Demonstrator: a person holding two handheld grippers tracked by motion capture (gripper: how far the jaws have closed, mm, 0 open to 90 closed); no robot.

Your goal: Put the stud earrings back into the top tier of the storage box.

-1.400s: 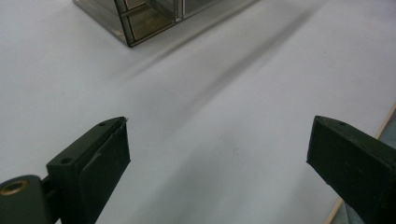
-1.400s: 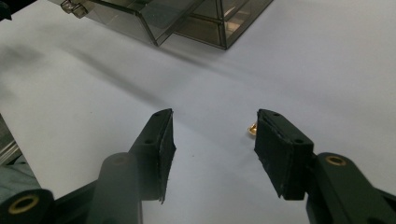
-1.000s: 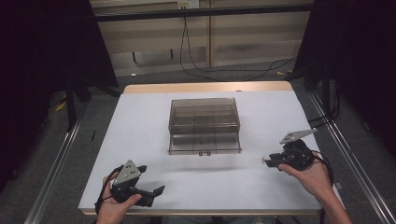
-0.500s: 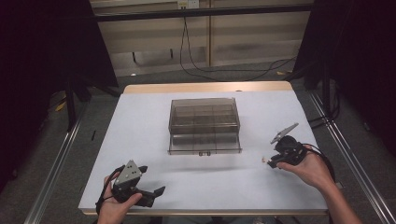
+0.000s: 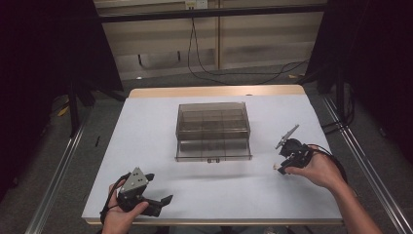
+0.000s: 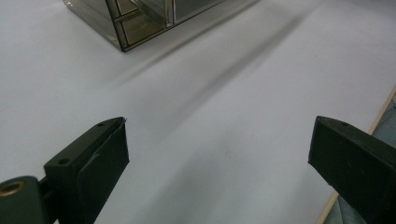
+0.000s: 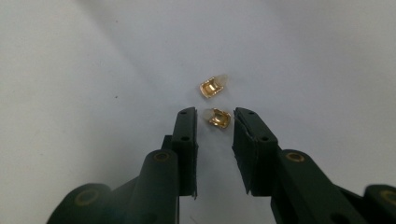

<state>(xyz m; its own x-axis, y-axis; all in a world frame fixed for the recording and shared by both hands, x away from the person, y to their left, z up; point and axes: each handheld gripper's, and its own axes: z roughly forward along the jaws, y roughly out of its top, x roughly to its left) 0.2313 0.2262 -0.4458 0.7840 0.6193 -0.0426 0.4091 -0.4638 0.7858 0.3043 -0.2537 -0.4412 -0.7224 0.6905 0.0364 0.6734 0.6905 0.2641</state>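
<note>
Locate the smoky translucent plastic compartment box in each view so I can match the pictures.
High view: the smoky translucent plastic compartment box sits mid-table, towards the far edge.
Left gripper view: one corner of it is at the top left.
Right gripper view: the camera faces two small gold metal clips on bare cover.
Shared landmark: the white table cover.

Two small gold clips (image 7: 218,117), loose on white table (image 7: 70,93)
</note>
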